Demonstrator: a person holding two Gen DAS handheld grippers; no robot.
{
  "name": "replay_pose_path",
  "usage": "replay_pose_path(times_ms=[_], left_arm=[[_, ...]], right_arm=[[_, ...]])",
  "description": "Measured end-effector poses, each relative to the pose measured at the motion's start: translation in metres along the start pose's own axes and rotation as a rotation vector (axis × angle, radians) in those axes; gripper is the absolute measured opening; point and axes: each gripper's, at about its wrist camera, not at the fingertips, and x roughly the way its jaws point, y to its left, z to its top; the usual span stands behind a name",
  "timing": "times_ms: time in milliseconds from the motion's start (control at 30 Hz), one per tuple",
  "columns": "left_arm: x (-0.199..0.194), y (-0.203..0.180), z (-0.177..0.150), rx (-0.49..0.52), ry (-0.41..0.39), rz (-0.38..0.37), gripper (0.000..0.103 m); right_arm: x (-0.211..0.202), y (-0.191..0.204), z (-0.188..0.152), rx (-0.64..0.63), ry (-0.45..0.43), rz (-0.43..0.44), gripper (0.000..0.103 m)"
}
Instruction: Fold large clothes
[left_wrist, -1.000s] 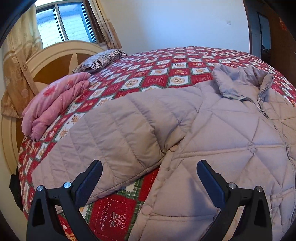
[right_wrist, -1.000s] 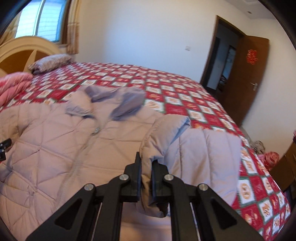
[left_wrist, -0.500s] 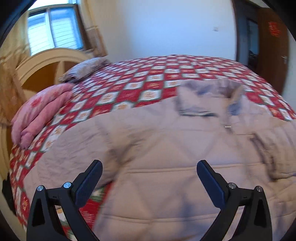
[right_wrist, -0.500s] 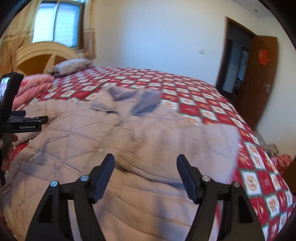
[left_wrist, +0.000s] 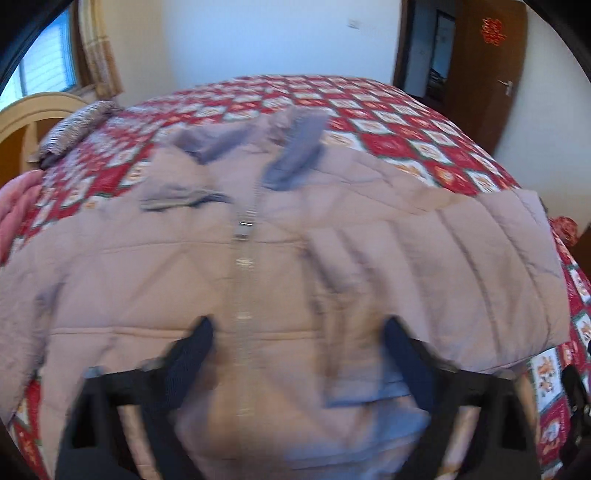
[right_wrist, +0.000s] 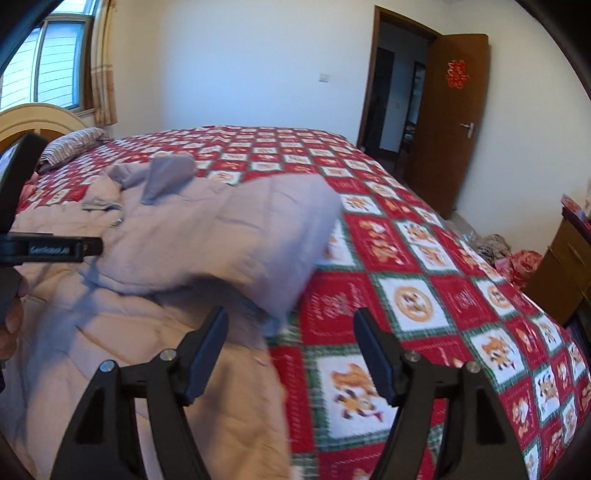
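A large pale pink quilted jacket (left_wrist: 258, 266) lies front up on the bed, zipper (left_wrist: 242, 258) down its middle, collar at the far end. Its right sleeve (left_wrist: 461, 266) is folded across the chest. My left gripper (left_wrist: 299, 332) is open and empty, just above the jacket's lower front; this view is blurred. My right gripper (right_wrist: 290, 325) is open and empty, over the jacket's right edge by the folded sleeve (right_wrist: 236, 243). The left gripper's body (right_wrist: 44, 249) shows at the left of the right wrist view.
The bed has a red, white and green patterned cover (right_wrist: 424, 295). A striped pillow (left_wrist: 74, 125) and a wooden headboard (left_wrist: 33, 110) are at the far left. A pink folded quilt (left_wrist: 14, 206) lies at the left edge. An open brown door (right_wrist: 454, 122) and a cabinet (right_wrist: 565, 258) are on the right.
My right gripper opened and let go of the sleeve, which now lies folded over the jacket, then drew back to the right. My left gripper swung right, from the left sleeve to the jacket's middle.
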Motion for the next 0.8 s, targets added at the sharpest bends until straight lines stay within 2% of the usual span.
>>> replay_pose_path(times_ms=[33, 100, 200, 467, 567, 667, 800], left_arm=[[0.005, -0.005, 0.0, 0.004, 0.019, -0.021, 0.054], [0.015, -0.014, -0.002, 0.003, 0.064, -0.077, 0.024], [0.016, -0.015, -0.003, 0.005, 0.065, -0.079, 0.01], [-0.025, 0.035, 0.002, 0.044, -0.076, 0.058, 0.007], [-0.032, 0.054, -0.002, 0.069, -0.12, 0.139, 0.007], [-0.026, 0.069, -0.013, 0.095, -0.129, 0.227, 0.007], [-0.015, 0.087, -0.025, 0.073, -0.117, 0.269, 0.01]], right_arm=[[-0.002, -0.007, -0.004, 0.005, -0.001, -0.007, 0.076], [0.001, -0.019, -0.009, 0.022, 0.001, -0.024, 0.077], [0.006, -0.034, -0.014, 0.059, 0.011, -0.031, 0.077], [0.01, -0.048, -0.025, 0.111, 0.002, -0.02, 0.077], [0.012, -0.047, -0.027, 0.112, 0.005, -0.011, 0.077], [0.016, -0.044, -0.028, 0.105, 0.018, 0.001, 0.077], [0.017, -0.038, -0.024, 0.094, 0.025, 0.019, 0.077]])
